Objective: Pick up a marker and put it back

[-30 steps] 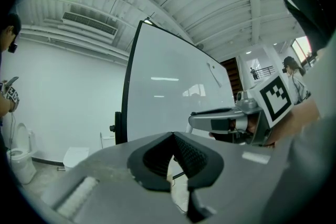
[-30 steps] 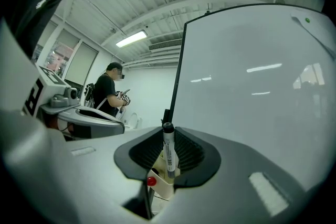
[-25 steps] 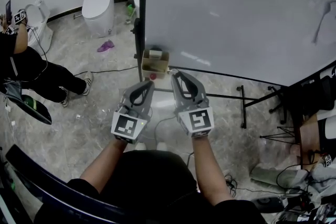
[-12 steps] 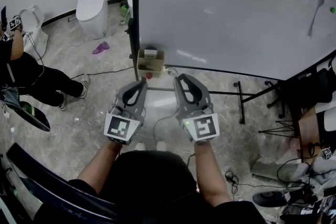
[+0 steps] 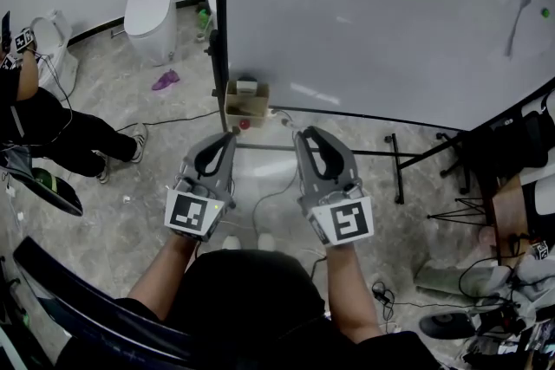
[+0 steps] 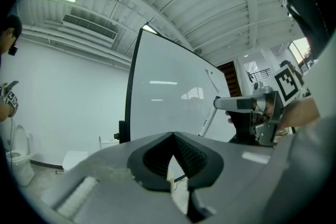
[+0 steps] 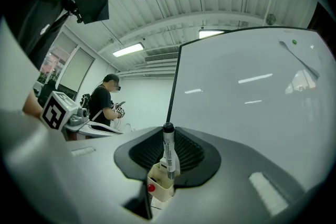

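Observation:
My right gripper is shut on a white marker with a black cap, which stands upright between the pads. The left gripper view shows the same marker slanting down out of the right gripper. My left gripper is shut with nothing in it. Just beyond both tips, a small cardboard box sits at the lower left corner of the whiteboard. A red knob sits at the box's front.
The whiteboard's stand legs and cables spread over the grey floor ahead. A white toilet and a purple thing lie at the far left. A person in black sits at the left edge. Cluttered gear fills the right.
Both grippers have drawn back from the cardboard box toward me and spread a little apart. The right one still holds the marker.

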Tool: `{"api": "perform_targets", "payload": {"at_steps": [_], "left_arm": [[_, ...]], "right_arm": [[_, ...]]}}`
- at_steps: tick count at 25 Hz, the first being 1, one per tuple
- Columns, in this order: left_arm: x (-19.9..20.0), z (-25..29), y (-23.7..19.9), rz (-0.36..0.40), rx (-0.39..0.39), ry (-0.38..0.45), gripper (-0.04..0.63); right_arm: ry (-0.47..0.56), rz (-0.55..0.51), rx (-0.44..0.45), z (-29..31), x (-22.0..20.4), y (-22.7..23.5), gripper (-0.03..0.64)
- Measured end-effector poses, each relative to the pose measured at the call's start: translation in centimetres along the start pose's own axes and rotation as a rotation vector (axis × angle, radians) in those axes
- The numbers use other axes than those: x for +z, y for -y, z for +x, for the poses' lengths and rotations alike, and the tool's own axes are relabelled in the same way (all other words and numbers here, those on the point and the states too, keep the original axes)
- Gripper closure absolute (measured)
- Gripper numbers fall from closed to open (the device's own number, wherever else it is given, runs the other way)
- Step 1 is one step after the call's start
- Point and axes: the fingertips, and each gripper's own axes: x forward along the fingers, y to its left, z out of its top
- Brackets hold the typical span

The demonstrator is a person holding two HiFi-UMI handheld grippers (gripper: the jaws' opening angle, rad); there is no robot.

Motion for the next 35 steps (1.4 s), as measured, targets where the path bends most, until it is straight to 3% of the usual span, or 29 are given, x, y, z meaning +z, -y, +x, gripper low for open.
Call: {"api": "perform_targets", "payload": {"at_steps": [9,35], "left_arm": [[1.1,-0.6,-0.2,0.007,0.014,0.010,0.592],[0.9,0.2,-0.4,0.004,0.033,0.015,0.592]], "right_arm": [[0.032,0.002,-0.002,-1.1,1.7,0.2,0.542],[0.025,0.022,0.023,0.0,0.8,0.7,0.543]]}}
